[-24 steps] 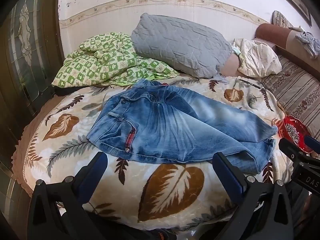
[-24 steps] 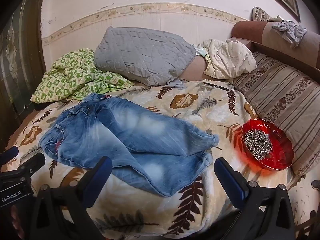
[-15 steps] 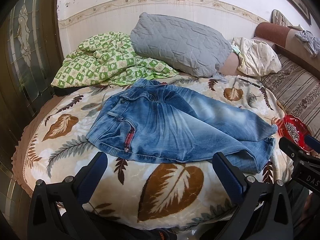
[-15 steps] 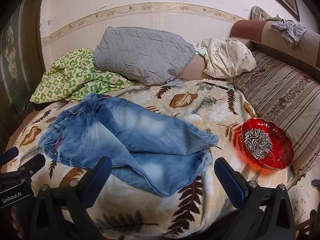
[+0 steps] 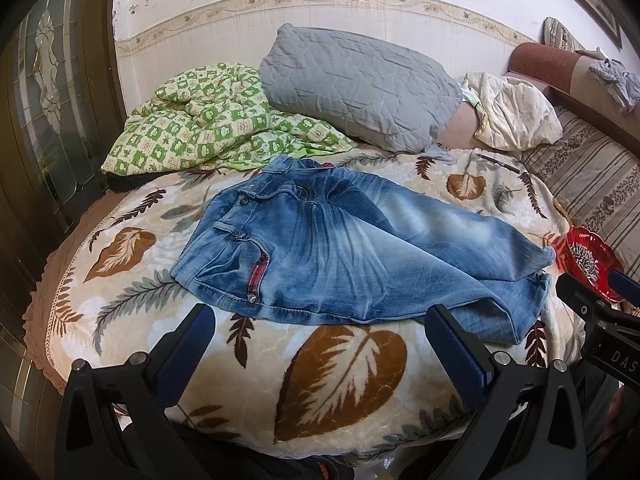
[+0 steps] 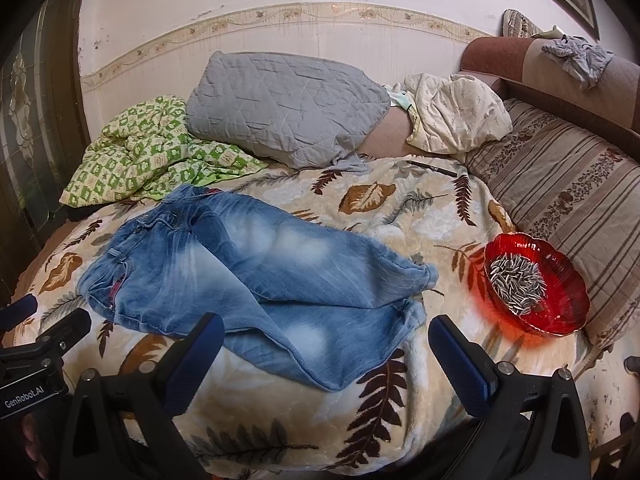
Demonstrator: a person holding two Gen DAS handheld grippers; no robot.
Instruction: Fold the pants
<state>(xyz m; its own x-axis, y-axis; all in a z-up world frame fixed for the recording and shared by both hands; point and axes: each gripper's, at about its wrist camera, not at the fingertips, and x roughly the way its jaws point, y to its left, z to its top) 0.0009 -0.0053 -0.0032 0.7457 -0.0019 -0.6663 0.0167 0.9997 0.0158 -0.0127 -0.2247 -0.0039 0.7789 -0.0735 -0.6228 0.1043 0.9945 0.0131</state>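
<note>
Faded blue jeans [image 5: 348, 256] lie flat on a leaf-patterned blanket [image 5: 344, 376] on a round bed, waist at the left, legs crossed toward the right. They also show in the right wrist view [image 6: 260, 280]. My left gripper [image 5: 320, 340] is open and empty, hovering just short of the jeans' near edge. My right gripper [image 6: 324, 348] is open and empty, near the leg hems. Each gripper shows at the edge of the other's view: the right one [image 5: 600, 316] and the left one [image 6: 40, 336].
A red glass bowl of seeds [image 6: 536, 284] sits at the bed's right edge, close to the hems. A grey pillow [image 5: 360, 84], a green checked quilt [image 5: 208, 128] and a cream bundle [image 6: 456, 116] lie behind. A striped cushion [image 6: 568, 192] is at the right.
Both views have shifted very slightly; the jeans lie as before and both grippers stay open.
</note>
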